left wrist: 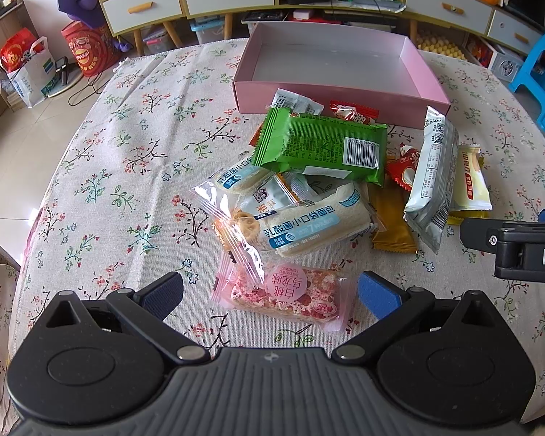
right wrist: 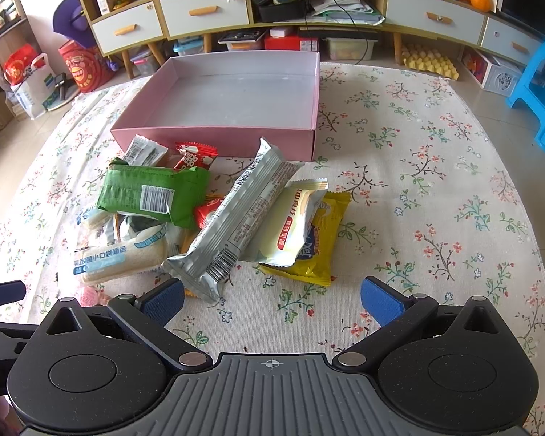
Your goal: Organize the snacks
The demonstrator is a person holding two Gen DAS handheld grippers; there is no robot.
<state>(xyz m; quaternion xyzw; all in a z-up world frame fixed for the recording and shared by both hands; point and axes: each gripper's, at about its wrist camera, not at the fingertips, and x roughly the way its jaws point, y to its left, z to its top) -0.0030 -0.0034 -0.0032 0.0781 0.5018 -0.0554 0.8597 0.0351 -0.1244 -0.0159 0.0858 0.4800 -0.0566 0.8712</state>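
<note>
Pink box (right wrist: 214, 141): sitting empty on the floral worktop (right wrist: 418, 200). Snack packets (left wrist: 319, 181): lying heaped just before it, none stowed. Left gripper (left wrist: 270, 292), right gripper (right wrist: 272, 296): both hovering, jaws spread, holding nothing. Task barely starting.

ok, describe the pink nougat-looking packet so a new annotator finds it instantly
Start at the pink box on the floral tablecloth and follow the snack pile toward the camera. The pink nougat packet lies at its near end, between the open left gripper's fingers: clear wrapper, pink-and-white speckled slab, round pink label.
</note>
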